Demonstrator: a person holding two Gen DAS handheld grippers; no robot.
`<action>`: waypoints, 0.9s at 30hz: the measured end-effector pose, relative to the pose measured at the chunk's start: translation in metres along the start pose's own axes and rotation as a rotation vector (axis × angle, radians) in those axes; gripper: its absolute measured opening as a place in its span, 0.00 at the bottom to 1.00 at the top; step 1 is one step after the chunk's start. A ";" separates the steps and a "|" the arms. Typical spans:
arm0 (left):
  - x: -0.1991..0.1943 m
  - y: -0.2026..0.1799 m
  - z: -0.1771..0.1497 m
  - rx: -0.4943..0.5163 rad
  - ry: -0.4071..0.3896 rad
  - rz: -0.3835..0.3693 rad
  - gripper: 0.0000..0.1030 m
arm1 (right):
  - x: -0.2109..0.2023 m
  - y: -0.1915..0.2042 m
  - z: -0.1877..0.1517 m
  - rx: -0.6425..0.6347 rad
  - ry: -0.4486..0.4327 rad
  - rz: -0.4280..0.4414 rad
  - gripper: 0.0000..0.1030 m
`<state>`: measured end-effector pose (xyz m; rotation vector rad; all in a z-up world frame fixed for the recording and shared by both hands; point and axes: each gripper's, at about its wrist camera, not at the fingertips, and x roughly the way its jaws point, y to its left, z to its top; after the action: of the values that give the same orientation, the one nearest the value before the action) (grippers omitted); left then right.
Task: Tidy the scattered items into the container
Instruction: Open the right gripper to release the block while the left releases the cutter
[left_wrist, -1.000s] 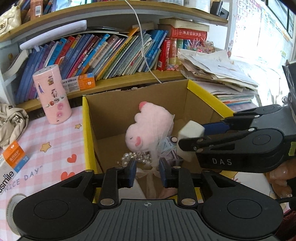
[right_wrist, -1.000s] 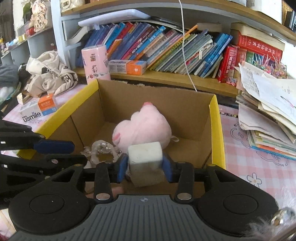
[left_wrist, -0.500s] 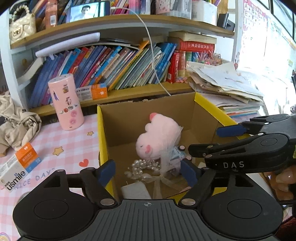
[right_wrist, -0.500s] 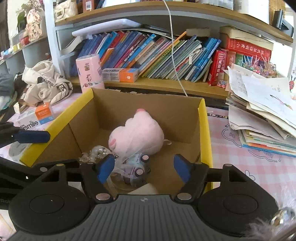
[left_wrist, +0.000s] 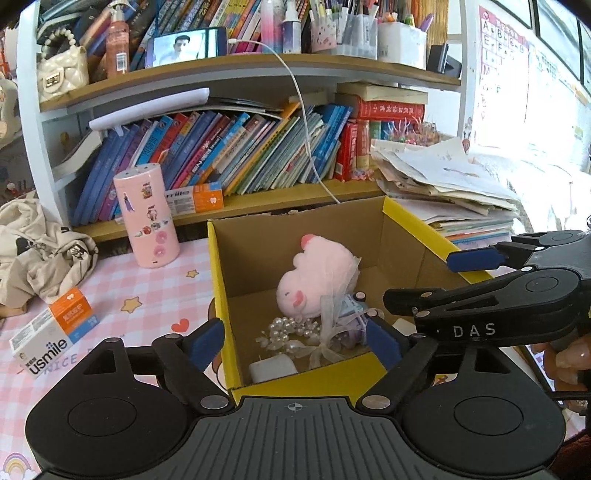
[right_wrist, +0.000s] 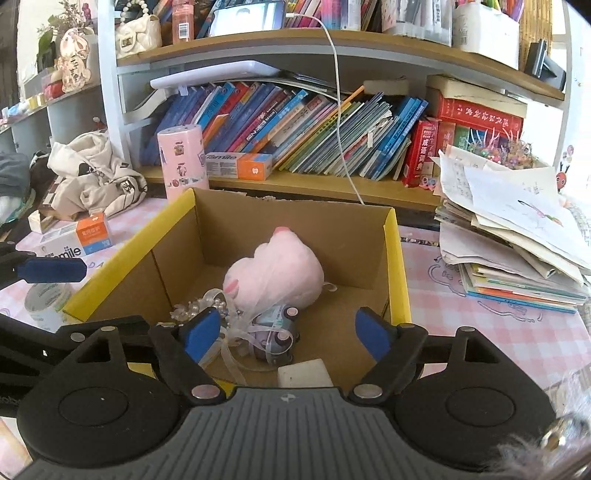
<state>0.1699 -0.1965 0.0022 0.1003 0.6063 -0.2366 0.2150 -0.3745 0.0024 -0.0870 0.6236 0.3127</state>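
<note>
Both grippers hung over the near edge of the cardboard box (left_wrist: 413, 225), and neither held anything: the left gripper (left_wrist: 295, 341) was spreading its blue-padded jaws with nothing between them, and the right gripper (right_wrist: 290, 330) was likewise opening, empty. Inside the box lay a pink plush toy (right_wrist: 277, 271), a cluster of pearl beads with ribbon (left_wrist: 291, 334), a small toy car (right_wrist: 275, 330) and a white block (right_wrist: 304, 373) against the near wall. Outside, on the pink checked tablecloth (left_wrist: 147, 291), sat a usmile carton (left_wrist: 55, 330) and a pink cylinder (left_wrist: 147, 216).
</note>
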 end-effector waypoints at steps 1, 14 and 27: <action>-0.002 0.000 -0.001 -0.001 -0.003 -0.001 0.84 | -0.002 0.001 0.000 -0.002 -0.001 -0.003 0.78; -0.023 0.013 -0.010 0.001 -0.054 -0.029 0.86 | -0.025 0.024 -0.007 -0.014 -0.023 -0.064 0.83; -0.048 0.039 -0.026 0.001 -0.081 -0.071 0.89 | -0.045 0.060 -0.016 -0.008 -0.023 -0.128 0.84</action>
<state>0.1266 -0.1454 0.0092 0.0699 0.5302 -0.3082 0.1521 -0.3321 0.0165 -0.1305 0.5912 0.1921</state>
